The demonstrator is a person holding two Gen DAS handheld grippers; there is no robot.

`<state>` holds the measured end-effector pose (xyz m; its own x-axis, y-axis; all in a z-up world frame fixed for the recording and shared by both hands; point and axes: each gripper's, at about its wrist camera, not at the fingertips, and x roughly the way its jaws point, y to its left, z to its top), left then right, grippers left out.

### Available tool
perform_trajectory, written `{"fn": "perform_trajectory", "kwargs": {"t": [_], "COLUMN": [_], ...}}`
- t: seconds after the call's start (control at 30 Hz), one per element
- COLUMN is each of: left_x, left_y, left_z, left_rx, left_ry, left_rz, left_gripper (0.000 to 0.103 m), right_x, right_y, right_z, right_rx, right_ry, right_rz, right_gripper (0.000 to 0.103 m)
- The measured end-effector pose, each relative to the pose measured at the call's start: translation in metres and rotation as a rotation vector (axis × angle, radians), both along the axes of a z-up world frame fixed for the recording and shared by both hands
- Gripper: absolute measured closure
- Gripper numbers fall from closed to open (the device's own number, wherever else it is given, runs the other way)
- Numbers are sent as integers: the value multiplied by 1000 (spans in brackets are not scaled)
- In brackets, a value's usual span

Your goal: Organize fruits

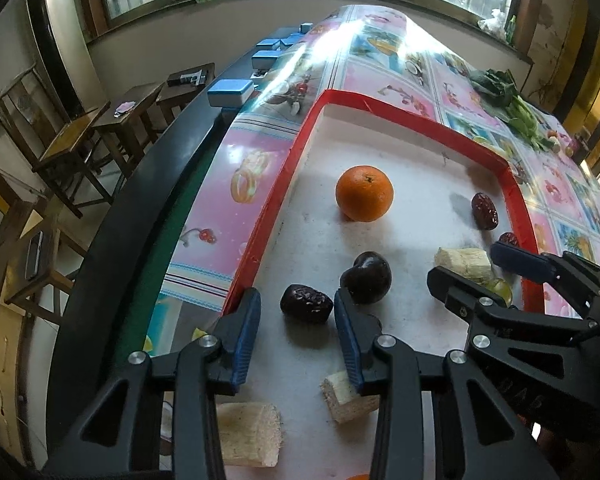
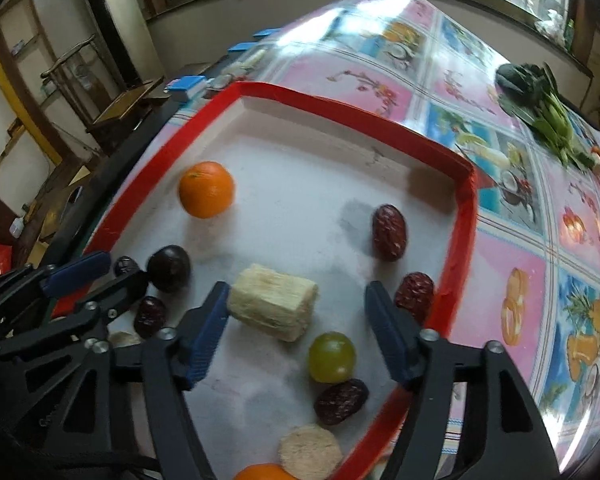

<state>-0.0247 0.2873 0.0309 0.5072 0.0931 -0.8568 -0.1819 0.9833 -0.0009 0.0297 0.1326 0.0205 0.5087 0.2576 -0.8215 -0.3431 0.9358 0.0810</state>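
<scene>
A red-rimmed white tray (image 1: 283, 184) (image 2: 456, 240) holds an orange (image 1: 364, 193) (image 2: 206, 194), a dark plum (image 1: 367, 278) (image 2: 168, 268), several dates, a green grape (image 2: 332, 356) and sugarcane pieces. My left gripper (image 1: 297, 300) (image 2: 119, 268) is open, its fingertips on either side of a dark date (image 1: 306, 304) without touching it. My right gripper (image 2: 297, 300) (image 1: 470, 266) is open wide around a sugarcane piece (image 2: 273, 306) (image 1: 464, 262), with the left fingertip close to its end. Red dates (image 2: 388, 232) (image 2: 415, 294) lie near the tray's right rim.
Leafy greens (image 1: 508, 100) (image 2: 540, 100) lie at the table's far right. Blue boxes (image 1: 229, 92) line the dark left table edge (image 1: 111, 264). Wooden chairs (image 1: 71, 140) stand beyond it. More sugarcane (image 1: 247, 434) (image 2: 310, 450) and a second orange (image 2: 259, 474) lie at the tray's near end.
</scene>
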Motion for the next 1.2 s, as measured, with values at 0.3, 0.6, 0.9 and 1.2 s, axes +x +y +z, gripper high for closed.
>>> {"fn": "perform_trajectory", "kwargs": {"t": [0.3,0.6,0.9,1.2], "left_x": [-14,-47,-83,-109], "left_y": [3,-10,-50,-103], "left_z": [19,64,83,64], "left_rx": [-49,3,59,113], "left_ry": [-85,-207,-236,-116], "left_rz": [-3,-40,15,88], "left_gripper": [41,21,18,18], "right_x": [-22,-88,-155,-182], "right_y": [-18,-52,-88,-137], "right_z": [23,61,61,48], "right_rx": [53,154,107,115], "right_ry": [-77,-194,-256,-215], "right_rz": [-59,-91,-13,31], "right_gripper": [20,17,17,17]}}
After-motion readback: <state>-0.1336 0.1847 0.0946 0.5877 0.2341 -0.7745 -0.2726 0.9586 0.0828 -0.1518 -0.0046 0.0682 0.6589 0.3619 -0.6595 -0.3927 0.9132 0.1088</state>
